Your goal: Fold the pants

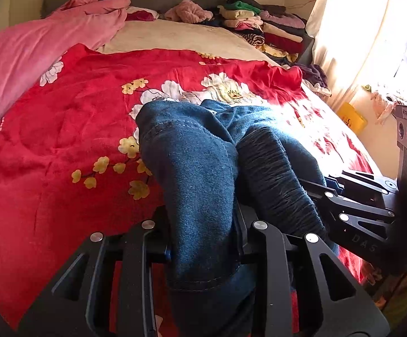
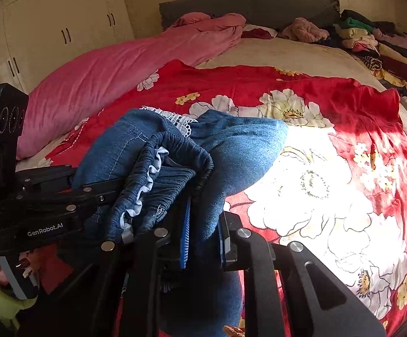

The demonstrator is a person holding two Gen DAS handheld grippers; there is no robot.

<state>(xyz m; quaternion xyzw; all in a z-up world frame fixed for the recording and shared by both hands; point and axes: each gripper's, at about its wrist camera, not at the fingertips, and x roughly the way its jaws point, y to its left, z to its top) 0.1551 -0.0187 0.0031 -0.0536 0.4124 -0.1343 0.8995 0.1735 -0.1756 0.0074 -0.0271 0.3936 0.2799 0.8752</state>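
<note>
The left hand-held gripper (image 1: 206, 241) is clamped on a thick fold of the blue denim pants (image 1: 200, 174), which hang bunched between both tools just above the red floral bedspread (image 1: 63, 129); only their far end seems to rest on it. The grip looks bulky and uneven — if the layers creep, the denim could slide out and the fold line would be lost. To its right, the right hand-held gripper (image 2: 203, 241) pinches the gathered elastic waistband (image 2: 158, 179) and denim between its blue pads (image 2: 186, 233); that ruched band may bunch or let one layer slip, leaving a crooked fold. With both tools almost touching, they could also knock each other. No containers show — only stacked clothes (image 1: 262, 25) lying loose at the head of the bed.
</note>
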